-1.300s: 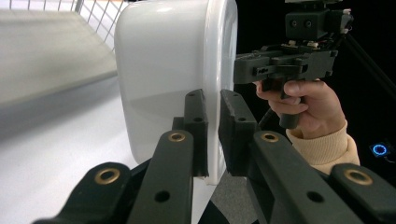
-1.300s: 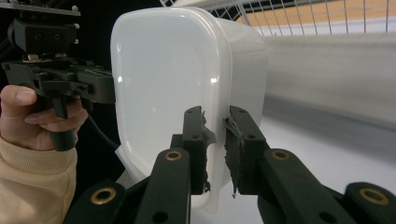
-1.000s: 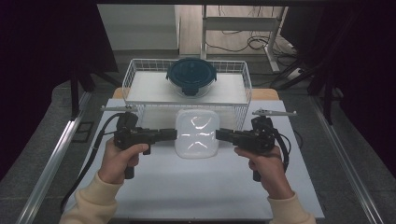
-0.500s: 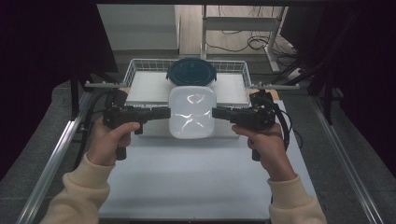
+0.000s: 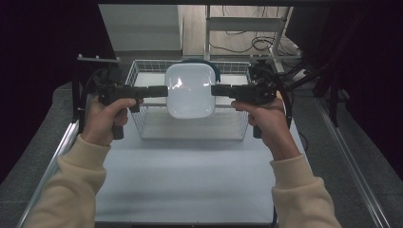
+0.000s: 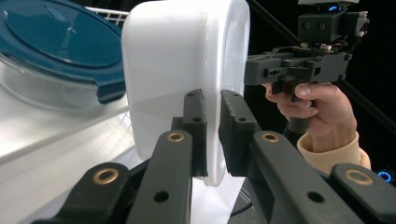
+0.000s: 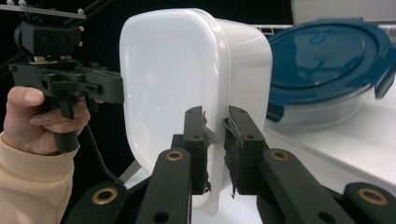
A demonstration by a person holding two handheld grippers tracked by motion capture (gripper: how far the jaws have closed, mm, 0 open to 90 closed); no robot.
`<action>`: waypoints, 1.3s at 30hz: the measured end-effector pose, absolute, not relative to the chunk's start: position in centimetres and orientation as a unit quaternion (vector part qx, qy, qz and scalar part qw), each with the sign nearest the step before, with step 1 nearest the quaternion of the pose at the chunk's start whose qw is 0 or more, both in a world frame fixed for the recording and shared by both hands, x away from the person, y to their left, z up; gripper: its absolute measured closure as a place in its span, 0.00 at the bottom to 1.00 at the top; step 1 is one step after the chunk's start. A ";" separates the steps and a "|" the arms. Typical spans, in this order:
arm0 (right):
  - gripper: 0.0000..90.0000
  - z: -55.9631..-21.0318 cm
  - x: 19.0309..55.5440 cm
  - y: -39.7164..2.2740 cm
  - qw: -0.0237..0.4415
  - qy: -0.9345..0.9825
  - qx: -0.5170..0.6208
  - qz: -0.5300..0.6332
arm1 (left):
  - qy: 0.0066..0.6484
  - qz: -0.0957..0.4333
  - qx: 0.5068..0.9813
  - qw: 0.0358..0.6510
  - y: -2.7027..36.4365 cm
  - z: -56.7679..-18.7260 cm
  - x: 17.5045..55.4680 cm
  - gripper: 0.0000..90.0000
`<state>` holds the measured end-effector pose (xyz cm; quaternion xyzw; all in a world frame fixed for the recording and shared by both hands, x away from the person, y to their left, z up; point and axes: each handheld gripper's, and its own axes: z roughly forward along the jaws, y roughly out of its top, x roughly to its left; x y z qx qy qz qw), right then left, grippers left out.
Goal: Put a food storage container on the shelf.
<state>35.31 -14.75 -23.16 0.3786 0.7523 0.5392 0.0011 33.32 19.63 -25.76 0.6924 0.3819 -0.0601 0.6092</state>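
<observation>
Dark surroundings frame a pale table [image 5: 190, 180] with a white wire basket [image 5: 142, 128] standing at its far end. Held in the air above that basket is a white plastic container [image 5: 190, 90], rounded at the corners and carried upside down, its flat base facing the high camera. The left gripper [image 5: 159, 90] is clenched on the container's rim at one side, and the right gripper [image 5: 218, 90] is clenched on the rim at the opposite side, so the container hangs between the two pairs of jaws.

Seen along the left gripper [image 6: 212, 135], the thin rim of the container [image 6: 187, 74] runs straight up between its two black pads, which press on it from both faces (no gap shows). Beyond those jaws, to their left, sits a clear glass bowl with a blue lid [image 6: 56, 46].

Along the right gripper [image 7: 215, 149] the same rim is pinched between worn, frayed pads, the container [image 7: 168, 93] rising above them; the blue-lidded bowl [image 7: 327, 65] lies past the jaws to their right, resting in the basket.
</observation>
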 end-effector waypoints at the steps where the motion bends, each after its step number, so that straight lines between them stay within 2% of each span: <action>1: 0.88 -23.0 35.6 -14.7 0.000 0.752 0.379 0.539 | 0.385 -0.062 0.691 0.609 19.7 -25.5 33.7 0.91; 17: 0.88 -19.5 42.2 -13.3 -0.022 0.747 0.398 0.533 | 0.405 -0.075 0.685 0.602 21.1 -22.1 40.1 0.91; 28: 0.88 -21.2 46.3 -13.5 -0.039 0.743 0.441 0.502 | 0.431 -0.119 0.672 0.590 20.4 -25.0 44.7 0.91; 39: 0.84 -22.2 49.8 -13.4 -0.086 0.716 0.482 0.497 | 0.467 -0.176 0.621 0.604 21.2 -26.4 48.0 0.89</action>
